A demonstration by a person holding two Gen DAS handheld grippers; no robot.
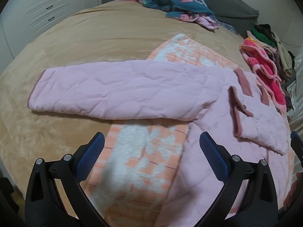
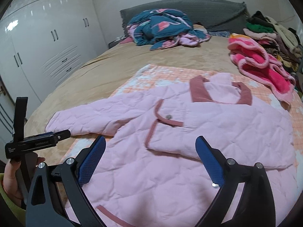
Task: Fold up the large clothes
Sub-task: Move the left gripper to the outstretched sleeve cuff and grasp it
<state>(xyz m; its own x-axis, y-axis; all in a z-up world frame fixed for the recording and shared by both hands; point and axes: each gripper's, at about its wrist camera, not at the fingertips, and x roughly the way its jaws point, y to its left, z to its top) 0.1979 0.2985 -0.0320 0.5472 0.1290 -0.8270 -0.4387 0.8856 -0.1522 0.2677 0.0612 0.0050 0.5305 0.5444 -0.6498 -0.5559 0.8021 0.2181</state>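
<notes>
The jacket (image 2: 189,132) lies on a mat (image 2: 170,73) on the bed (image 2: 113,62). Behind the jacket sits a quilt (image 2: 162,30). Right of the jacket lies a robe (image 2: 261,64), a clothes pile (image 2: 274,32) behind it.

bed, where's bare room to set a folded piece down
The tan plush bedspread is bare between the pale pink quilted jacket and the crumpled teal flamingo-print quilt, and along the wardrobe side beyond the jacket's outstretched sleeve. The opposite edge is crowded: a hot-pink fleece garment and a heap of mixed clothes.

Pale pink quilted jacket (image 2: 189,132), mauve trim; tan bedspread (image 1: 94,37); blue-padded tongs (image 2: 150,151).
</notes>
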